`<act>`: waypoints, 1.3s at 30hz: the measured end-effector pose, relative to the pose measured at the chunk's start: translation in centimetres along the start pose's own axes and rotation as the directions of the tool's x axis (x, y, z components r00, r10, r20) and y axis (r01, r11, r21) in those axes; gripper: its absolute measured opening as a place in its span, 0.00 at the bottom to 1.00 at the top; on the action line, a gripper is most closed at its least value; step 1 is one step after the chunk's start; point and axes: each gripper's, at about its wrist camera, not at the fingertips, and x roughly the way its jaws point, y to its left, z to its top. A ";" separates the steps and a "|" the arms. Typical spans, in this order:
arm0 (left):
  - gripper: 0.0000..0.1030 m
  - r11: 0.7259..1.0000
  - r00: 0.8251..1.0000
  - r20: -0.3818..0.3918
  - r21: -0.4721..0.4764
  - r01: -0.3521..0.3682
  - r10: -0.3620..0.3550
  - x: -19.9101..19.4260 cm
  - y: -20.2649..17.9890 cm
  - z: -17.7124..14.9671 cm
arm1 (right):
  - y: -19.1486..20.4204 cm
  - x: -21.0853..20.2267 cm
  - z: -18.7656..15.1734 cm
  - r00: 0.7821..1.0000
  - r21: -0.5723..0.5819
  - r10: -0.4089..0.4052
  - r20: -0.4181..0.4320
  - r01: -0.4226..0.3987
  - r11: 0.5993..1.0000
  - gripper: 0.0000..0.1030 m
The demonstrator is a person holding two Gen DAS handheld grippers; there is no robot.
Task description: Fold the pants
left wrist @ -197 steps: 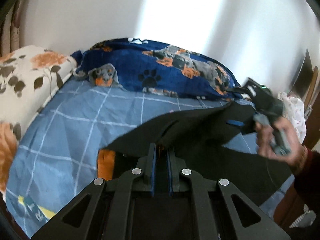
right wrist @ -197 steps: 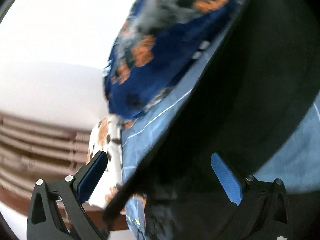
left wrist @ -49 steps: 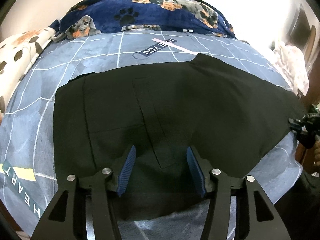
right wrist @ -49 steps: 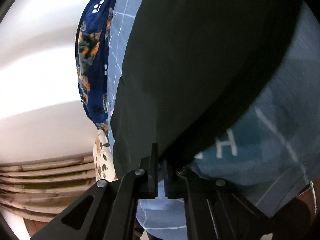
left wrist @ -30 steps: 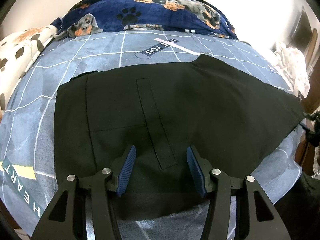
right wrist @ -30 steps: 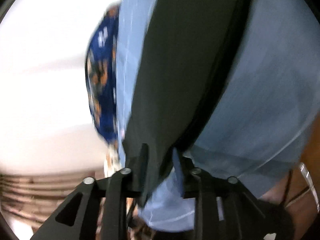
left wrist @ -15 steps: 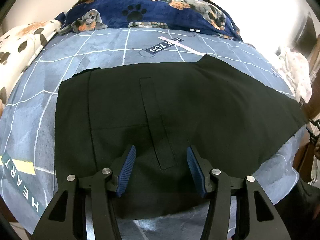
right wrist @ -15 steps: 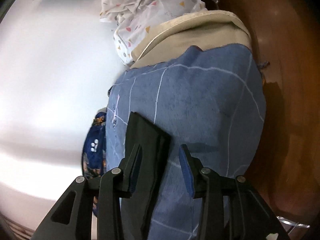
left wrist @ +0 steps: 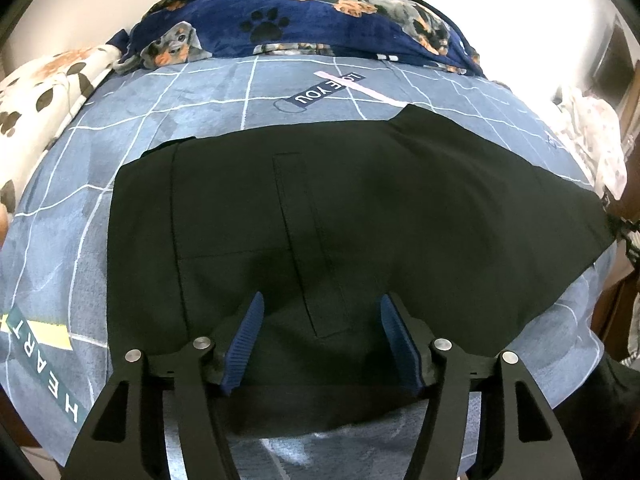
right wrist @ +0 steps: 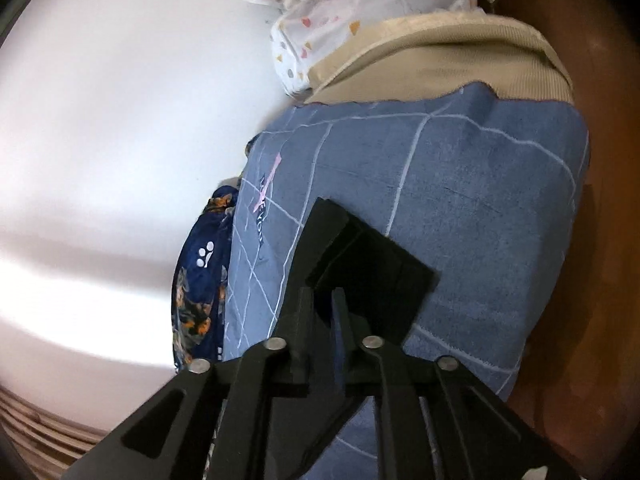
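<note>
Left wrist view is showing black pants (left wrist: 360, 216) lying flat across the middle of the frame on a blue checked bedsheet (left wrist: 224, 96), the legs running off to the right edge. The left gripper (left wrist: 320, 340) is hovering low in the frame with fingers spread wide over the seat, holding nothing. In the right wrist view, the right gripper (right wrist: 322, 312) is reaching from the bottom centre with fingers nearly pressed together at the stacked leg hems; whether cloth is pinched between them I cannot tell. A paw-print blanket (left wrist: 304, 28) is bunching along the top. The fabric is looking light, soft and limp, likely to sag, so the waistband corner and hem edges are seeming the best holds.
</note>
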 end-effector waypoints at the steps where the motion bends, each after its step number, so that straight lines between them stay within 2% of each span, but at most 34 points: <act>1: 0.60 1.000 1.000 0.000 0.000 0.001 -0.001 0.0 0.0 0.0 | -0.6 0.0 0.3 1.000 0.041 -0.007 -0.003 0.007 0.999 0.36; 2: 0.60 1.000 1.000 0.000 0.000 0.001 -0.001 0.0 0.0 0.0 | -1.2 -0.2 0.4 1.000 0.073 0.007 0.004 -0.007 0.997 0.46; 3: 0.60 1.000 1.000 0.000 -0.001 0.000 0.000 0.0 0.0 0.0 | -2.1 -0.5 0.6 0.999 0.119 0.044 0.028 -0.047 0.992 0.49; 6: 0.61 1.000 1.000 0.000 0.000 0.000 0.000 0.0 -0.1 0.0 | -4.0 -1.3 1.2 0.987 0.210 0.136 0.084 -0.151 0.966 0.49; 11: 0.63 1.000 1.000 0.001 0.007 -0.004 0.004 0.0 -0.3 0.0 | -5.6 -1.4 1.7 0.983 0.293 0.156 0.097 -0.178 0.940 0.49; 13: 0.63 1.000 1.000 0.000 0.010 -0.006 0.006 0.0 -0.4 0.0 | -5.9 -1.6 1.8 0.985 0.292 0.128 0.118 -0.157 0.943 0.46; 16: 0.63 1.000 1.000 0.000 0.009 -0.005 0.005 0.0 -0.5 0.0 | -5.5 -3.1 2.1 0.984 0.230 0.003 0.181 -0.046 0.972 0.17; 17: 0.63 1.000 1.000 0.000 0.009 -0.004 0.004 0.0 -0.5 0.0 | -5.2 -3.3 2.3 0.983 0.204 -0.041 0.181 0.003 0.979 0.13; 19: 0.63 1.000 1.000 0.001 0.010 -0.006 0.006 0.0 -0.5 0.0 | -4.5 -3.1 2.5 0.981 0.133 -0.127 0.148 0.108 0.985 0.12; 20: 0.64 1.000 1.000 0.001 0.010 -0.006 0.006 0.0 -0.5 0.0 | -4.4 -2.8 2.4 0.982 0.108 -0.144 0.125 0.131 0.986 0.12; 24: 0.64 1.000 1.000 -0.001 0.013 -0.008 0.008 0.0 -0.5 0.0 | -4.0 -1.8 1.2 0.990 0.045 -0.120 0.069 0.117 0.992 0.12; 34: 0.66 1.000 1.000 0.001 0.016 -0.009 0.009 0.0 -0.5 0.1 | -3.6 -0.3 0.7 0.996 0.073 -0.084 0.002 0.084 0.994 0.16; 36: 0.66 1.000 1.000 0.000 0.019 -0.011 0.011 -0.1 -0.6 0.1 | -3.4 -0.1 0.8 0.994 0.067 -0.106 0.001 0.106 0.992 0.12; 37: 0.66 1.000 1.000 0.000 0.019 -0.010 0.010 -0.1 -0.6 0.1 | -3.3 -0.1 0.8 0.991 0.057 -0.134 0.000 0.134 0.989 0.04; 39: 0.66 1.000 1.000 0.000 0.015 -0.007 0.007 -0.1 -0.6 0.2 | -3.0 -0.1 0.8 0.986 0.038 -0.166 0.003 0.166 0.985 0.03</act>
